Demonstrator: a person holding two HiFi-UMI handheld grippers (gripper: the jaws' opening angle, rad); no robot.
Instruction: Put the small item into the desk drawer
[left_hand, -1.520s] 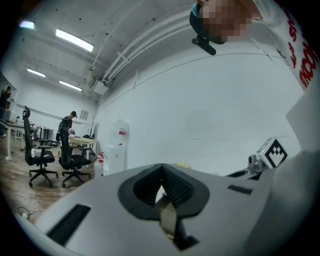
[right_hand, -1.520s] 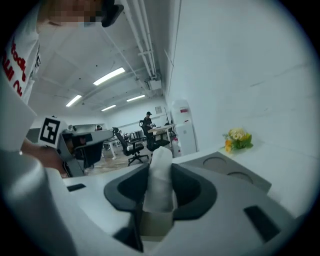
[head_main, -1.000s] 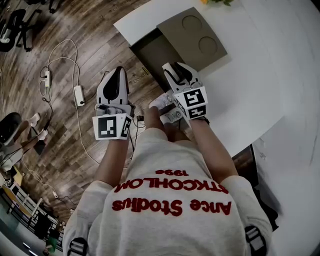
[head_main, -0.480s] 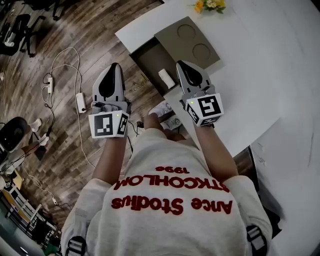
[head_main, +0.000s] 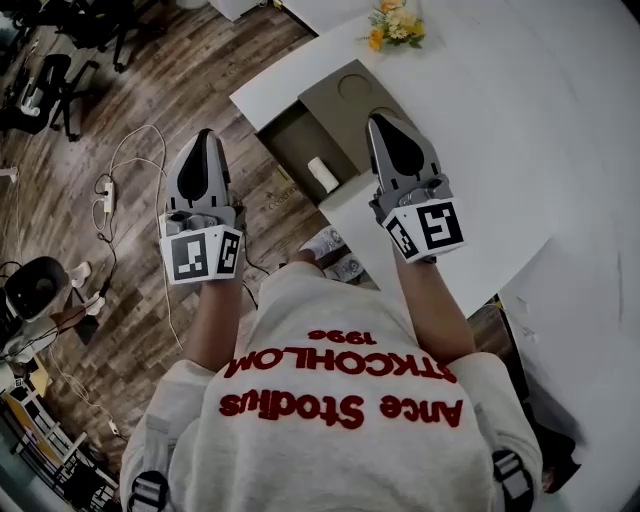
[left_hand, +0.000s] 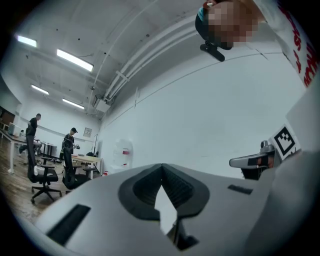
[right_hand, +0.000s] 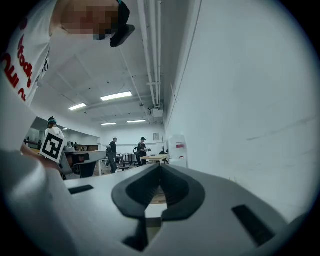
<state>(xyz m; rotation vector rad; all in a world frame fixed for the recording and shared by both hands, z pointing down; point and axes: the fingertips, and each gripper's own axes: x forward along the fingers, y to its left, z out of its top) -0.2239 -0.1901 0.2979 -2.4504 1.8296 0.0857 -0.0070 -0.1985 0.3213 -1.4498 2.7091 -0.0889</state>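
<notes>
The white table (head_main: 520, 120) spread ahead and to the right of the right hand-held gripper (head_main: 380, 120). The wooden floor (head_main: 120, 90), strewn with cables, lay beneath and to the left of the left hand-held gripper (head_main: 204, 135). The drawer (head_main: 290, 140) stood pulled out from the table's near edge, between the two hand-held grippers and closer to the right one. A grey board (head_main: 335, 100) rested on the table just beyond the drawer, partly behind the right hand-held gripper's tip.

A second before, the right hand-held gripper had been low over the drawer with its jaws wide. By this moment it had drawn back and risen over the table's edge. Its own view looked out across the room, and its jaws (right_hand: 160, 167) were closed on nothing. The left hand-held gripper had stayed out over the floor. Its jaws (left_hand: 161, 166) met at the tips and were likewise empty.

The small item (head_main: 322, 174), a white cylinder, lay inside the drawer, just left of and below the right hand-held gripper, and neither gripper touched it. I judged the release made and the placing done. The drawer had not yet been closed, so pushing it in would be the only step that might remain.
</notes>
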